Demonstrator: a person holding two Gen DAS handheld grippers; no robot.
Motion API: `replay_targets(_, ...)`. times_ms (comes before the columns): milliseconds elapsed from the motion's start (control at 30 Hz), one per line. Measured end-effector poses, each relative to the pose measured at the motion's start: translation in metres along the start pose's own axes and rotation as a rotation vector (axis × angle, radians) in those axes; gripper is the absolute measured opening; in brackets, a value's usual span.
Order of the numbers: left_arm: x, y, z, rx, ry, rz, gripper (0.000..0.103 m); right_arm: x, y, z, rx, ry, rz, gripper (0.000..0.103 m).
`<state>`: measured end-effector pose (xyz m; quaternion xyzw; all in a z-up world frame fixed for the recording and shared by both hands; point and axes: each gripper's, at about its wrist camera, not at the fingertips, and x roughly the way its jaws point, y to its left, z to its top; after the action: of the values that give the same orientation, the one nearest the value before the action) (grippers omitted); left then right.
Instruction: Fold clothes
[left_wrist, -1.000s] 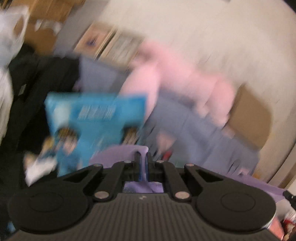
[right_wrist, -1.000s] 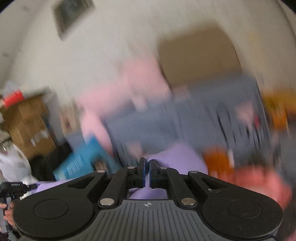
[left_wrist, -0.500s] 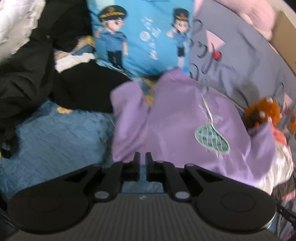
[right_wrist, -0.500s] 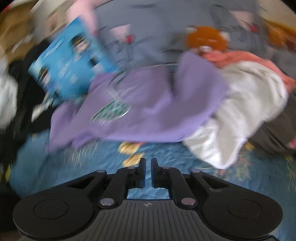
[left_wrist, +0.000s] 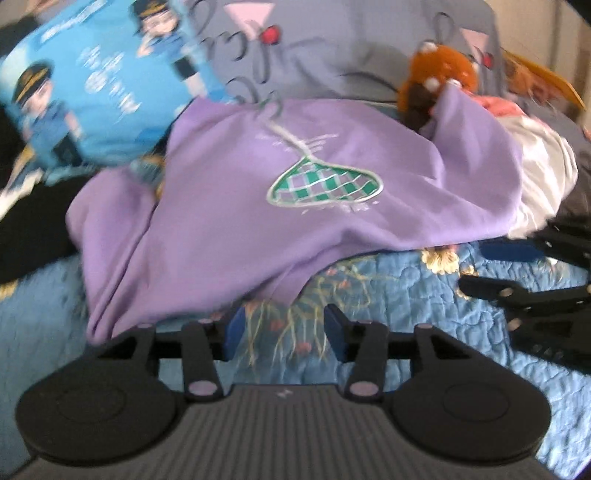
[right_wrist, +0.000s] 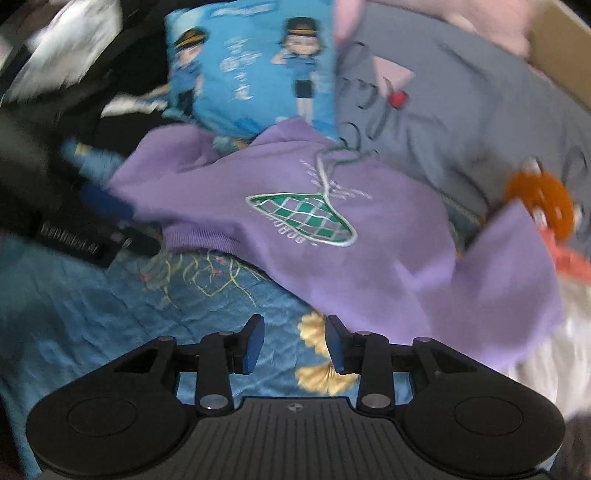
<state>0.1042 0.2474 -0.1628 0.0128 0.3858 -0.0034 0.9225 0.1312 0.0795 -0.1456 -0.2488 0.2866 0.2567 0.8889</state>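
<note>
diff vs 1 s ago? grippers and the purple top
Both grippers let go: left gripper and right gripper went from jaws shut on the purple sweatshirt to open and empty. They swung down from the wall; the sweatshirt now lies crumpled on the blue quilt. Blue cartoon pillow unchanged.

Support: bed with blue floral quilt (left_wrist: 388, 280). Directly on quilt: purple sweatshirt (left_wrist: 258, 206), crumpled, mid-bed; black garment (left_wrist: 29, 229) at its left; white garment (left_wrist: 543, 173) at its right.
</note>
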Motion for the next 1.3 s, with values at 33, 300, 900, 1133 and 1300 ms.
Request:
replay_targets(33, 0.005, -0.002, 0.001, 0.023, -0.006, -0.003, 0.056, 0.006, 0.005, -0.001, -0.051, -0.002, -0.006, 0.036)
replay_targets(300, 0.05, -0.003, 0.007, 0.145, 0.035, 0.028, 0.061, 0.05, 0.022, 0.003, -0.265, -0.007, -0.063, 0.036)
replay_targets(900, 0.067, 0.049, 0.036, -0.168, -0.023, -0.063, 0.01, 0.064, -0.007, 0.03, -0.253, -0.085, -0.113, 0.004)
replay_targets(1133, 0.025, 0.051, 0.034, -0.215, -0.065, -0.063, 0.007, -0.008, -0.005, 0.036, -0.183, -0.221, -0.111, 0.002)
replay_targets(1300, -0.024, 0.052, 0.019, -0.247, -0.073, -0.087, 0.007, -0.064, -0.008, 0.03, -0.138, -0.249, -0.052, 0.0)
